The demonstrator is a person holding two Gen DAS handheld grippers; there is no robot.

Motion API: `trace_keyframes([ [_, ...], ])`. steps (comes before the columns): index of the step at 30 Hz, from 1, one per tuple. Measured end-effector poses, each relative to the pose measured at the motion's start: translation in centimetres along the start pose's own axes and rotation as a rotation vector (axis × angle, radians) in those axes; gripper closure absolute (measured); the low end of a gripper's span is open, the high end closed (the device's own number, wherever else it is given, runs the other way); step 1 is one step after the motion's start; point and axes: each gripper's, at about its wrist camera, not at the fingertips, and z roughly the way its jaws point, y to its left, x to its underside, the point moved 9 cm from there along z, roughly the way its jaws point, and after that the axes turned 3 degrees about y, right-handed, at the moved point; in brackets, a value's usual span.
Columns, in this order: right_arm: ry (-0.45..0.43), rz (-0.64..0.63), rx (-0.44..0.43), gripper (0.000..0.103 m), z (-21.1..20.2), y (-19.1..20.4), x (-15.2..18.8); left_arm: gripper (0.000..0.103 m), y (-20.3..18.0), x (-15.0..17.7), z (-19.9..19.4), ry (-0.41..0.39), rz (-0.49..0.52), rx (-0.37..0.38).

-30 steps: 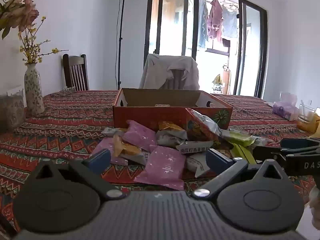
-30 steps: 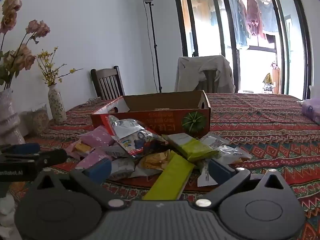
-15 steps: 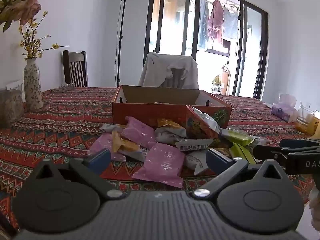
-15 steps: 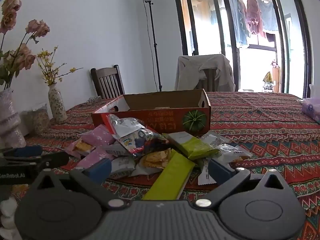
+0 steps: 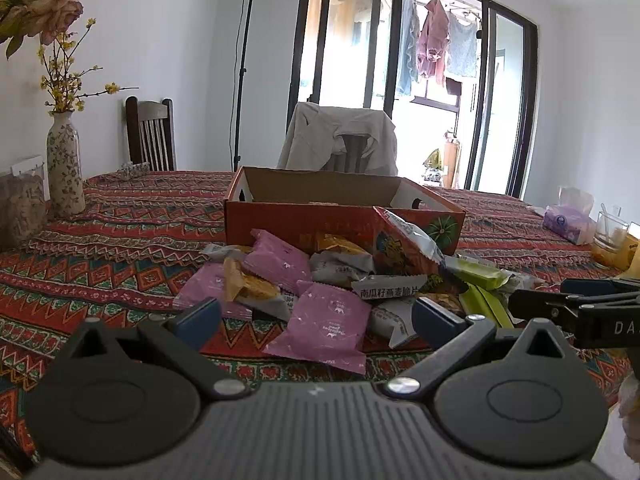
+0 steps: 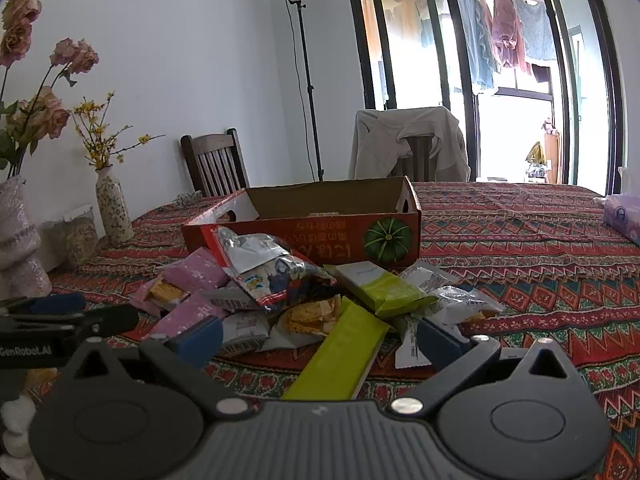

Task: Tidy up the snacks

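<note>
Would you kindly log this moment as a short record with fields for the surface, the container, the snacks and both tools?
surface: table under a red patterned cloth
container: open orange box, pumpkin print on its front, mostly empty as far as visible
snacks: pile on the cloth in front of the box; pink packets, green bar, silver bags
left tool: open, holding nothing, short of the pile
right tool: open, holding nothing, over the green bar

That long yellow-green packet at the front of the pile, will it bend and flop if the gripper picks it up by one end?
The long yellow-green flat packet probably stays fairly stiff: it lies straight with crisp edges, like a box or bar. It looks thin, so likely light. Its smooth wrapper may slip between the open right gripper's pads, and it leans on other snacks, so lifting may shift them.
</note>
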Motion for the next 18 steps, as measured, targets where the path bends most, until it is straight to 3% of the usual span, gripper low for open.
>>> trace_keyframes([
  [18, 0.001, 0.000, -0.001, 0.000, -0.02, 0.00, 0.06, 0.000, 0.03, 0.00, -0.07, -0.002, -0.003, 0.005],
])
